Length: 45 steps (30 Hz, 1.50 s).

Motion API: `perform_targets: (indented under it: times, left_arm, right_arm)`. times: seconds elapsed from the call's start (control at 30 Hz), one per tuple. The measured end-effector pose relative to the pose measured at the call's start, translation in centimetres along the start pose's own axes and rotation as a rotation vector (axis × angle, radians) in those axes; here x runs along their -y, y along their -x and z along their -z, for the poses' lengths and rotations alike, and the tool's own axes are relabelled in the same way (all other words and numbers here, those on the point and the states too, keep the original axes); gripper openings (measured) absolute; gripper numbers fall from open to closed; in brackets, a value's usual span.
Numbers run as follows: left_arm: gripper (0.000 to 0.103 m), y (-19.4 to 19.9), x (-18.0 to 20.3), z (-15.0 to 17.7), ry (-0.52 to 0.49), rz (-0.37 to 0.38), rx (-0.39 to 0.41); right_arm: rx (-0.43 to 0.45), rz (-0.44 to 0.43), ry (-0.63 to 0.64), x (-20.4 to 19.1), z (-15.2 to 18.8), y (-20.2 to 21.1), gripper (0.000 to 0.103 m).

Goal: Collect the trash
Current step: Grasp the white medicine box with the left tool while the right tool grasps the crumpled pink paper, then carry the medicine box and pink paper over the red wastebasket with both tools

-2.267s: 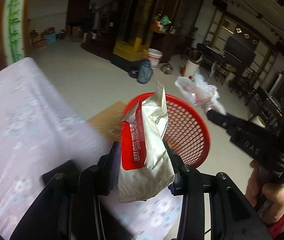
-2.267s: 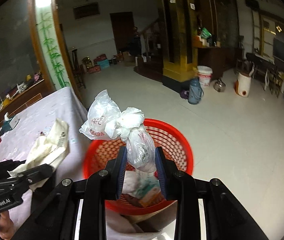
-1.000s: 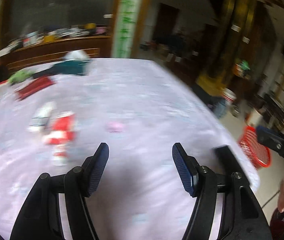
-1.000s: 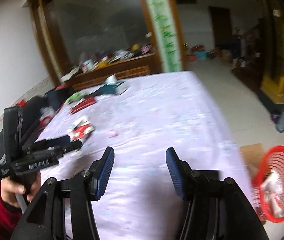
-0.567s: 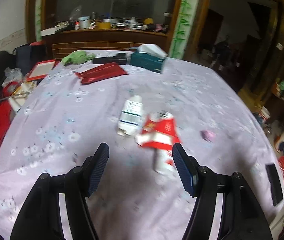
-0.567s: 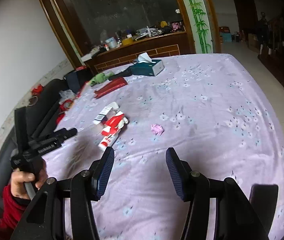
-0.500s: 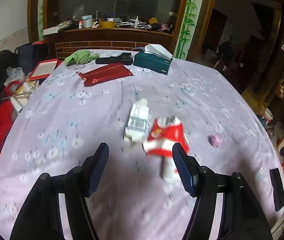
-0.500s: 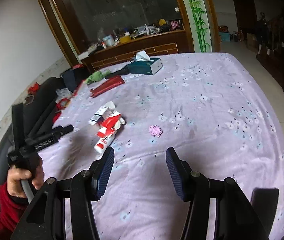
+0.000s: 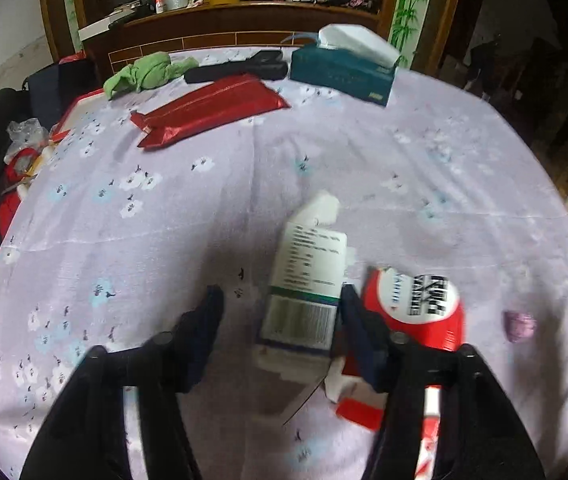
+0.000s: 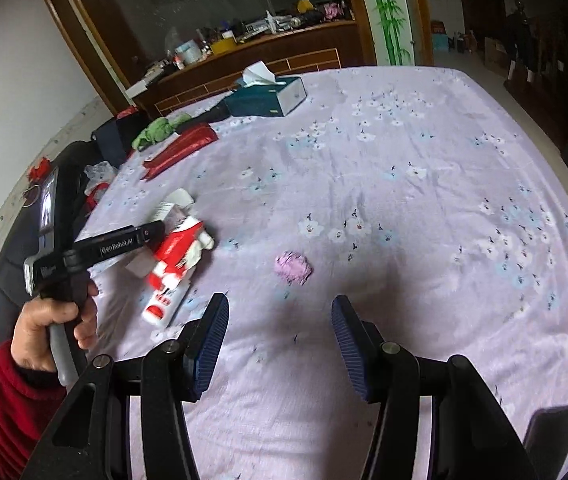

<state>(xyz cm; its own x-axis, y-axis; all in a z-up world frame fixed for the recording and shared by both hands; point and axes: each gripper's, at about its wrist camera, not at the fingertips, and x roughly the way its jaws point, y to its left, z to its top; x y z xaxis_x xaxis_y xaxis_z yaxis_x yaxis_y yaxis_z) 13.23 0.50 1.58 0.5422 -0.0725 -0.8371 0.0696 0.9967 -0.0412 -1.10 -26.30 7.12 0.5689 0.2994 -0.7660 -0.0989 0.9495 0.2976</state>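
As a white carton (image 9: 303, 276) lies flat on the lilac tablecloth (image 9: 164, 200) beside a red wrapper (image 9: 415, 308), the left gripper (image 9: 280, 320) straddles it wide open and empty, apparently to grab, while the right gripper (image 10: 280, 332), likewise spread and empty, hovers near a pink wad (image 10: 292, 267).

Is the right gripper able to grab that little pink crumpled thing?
Probably yes. The right gripper is open, and the pink crumpled wad lies alone on the tablecloth just ahead of it, with nothing between.
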Motion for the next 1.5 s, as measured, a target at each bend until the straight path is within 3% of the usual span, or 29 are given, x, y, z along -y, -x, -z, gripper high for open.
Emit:
perform_targets:
  times: [0.07,0.23,0.37,0.6,0.8,0.97,1.1,1.17,1.27,1.43,1.5]
  left_arm:
    - [0.034,-0.8,0.2,0.1,-0.009,0.017,-0.012]
    - [0.033,-0.5,-0.1,0.8,0.01,0.042,0.017]
    - [0.033,2.4,-1.0,1.0,0.034,0.074,0.074]
    - [0.033,9.3,-1.6,4.2,0.091,0.15,0.21]
    - [0.033,10.2,0.1,7.1,0.119,0.161,0.298]
    - [0.033,8.7,-0.6,6.9,0.161,0.176,0.307]
    - [0.033,9.1,-1.9,7.2,0.185,0.209,0.343]
    - [0.033,9.1,-2.1,7.2,0.198,0.191,0.355]
    - [0.033,8.4,-2.4,6.8,0.216,0.194,0.341]
    - [0.033,7.2,-2.3,7.0,0.211,0.163,0.319]
    - [0.033,7.1,-2.3,6.9,0.215,0.149,0.323]
  right_arm:
    - [-0.015,0.015,-0.008,0.4,-0.7,-1.5,0.057]
    - [-0.053,0.002,-0.016,0.8,-1.8,-4.8,0.057]
    - [-0.079,0.003,-0.003,0.5,-2.1,-6.9,0.057]
    - [-0.109,0.035,0.023,0.4,-1.7,-9.2,0.037]
    - [-0.023,0.02,0.003,0.7,-0.9,-7.4,0.033]
    - [0.104,0.023,0.052,-0.6,0.6,-4.4,0.033]
    - [0.163,0.025,0.088,-1.3,0.8,-3.9,0.033]
    - [0.19,0.046,0.1,-1.3,0.9,-3.7,0.033]
    - [0.168,0.019,0.081,-1.1,0.9,-4.4,0.033]
    - [0.215,-0.018,0.081,-1.5,0.9,-4.0,0.033]
    - [0.181,-0.028,0.077,-1.5,0.9,-4.9,0.033]
